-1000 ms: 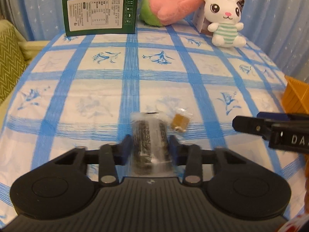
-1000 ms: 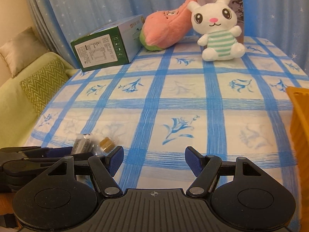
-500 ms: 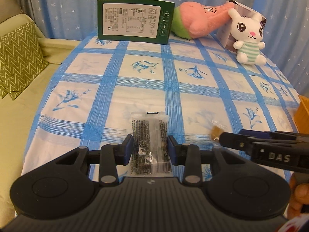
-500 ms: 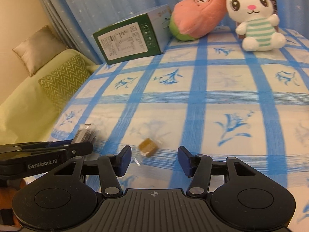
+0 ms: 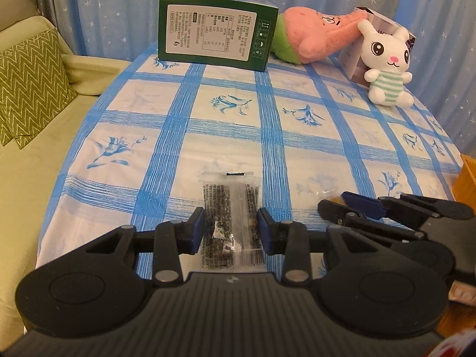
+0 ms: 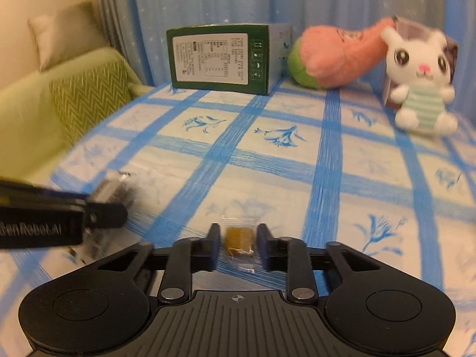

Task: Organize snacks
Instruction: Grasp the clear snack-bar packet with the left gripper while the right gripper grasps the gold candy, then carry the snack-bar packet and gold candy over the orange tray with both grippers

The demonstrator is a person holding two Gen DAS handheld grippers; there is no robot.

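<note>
Both grippers are carrying a snack at this point. The left gripper (image 5: 230, 227) is pinching a clear packet (image 5: 230, 208) with dark contents by its lower half, so most of it is sticking out ahead of the pads over the checked tablecloth (image 5: 226, 136). Jaws are fairly narrow, pressed on both sides of the wrapper. The right gripper (image 6: 238, 244) has just been closing and is now squeezing a small wrapped candy (image 6: 239, 238), brownish, right between its pads and just above the cloth. Grabbing each one by the middle makes sense to me, since loose wrapper ends would slip.

The orange basket (image 5: 465, 178) is peeking in at the right edge of the left view, and I'm guessing that's where the snacks are going. The two grippers are sitting very close together, so they're the main thing in each other's way.

At the far end of the table a green box (image 5: 215, 38), a pink plush (image 5: 315, 37) and a white bunny toy (image 5: 386, 68) are sitting well clear. A green sofa cushion (image 5: 29, 83) is off to the left.
</note>
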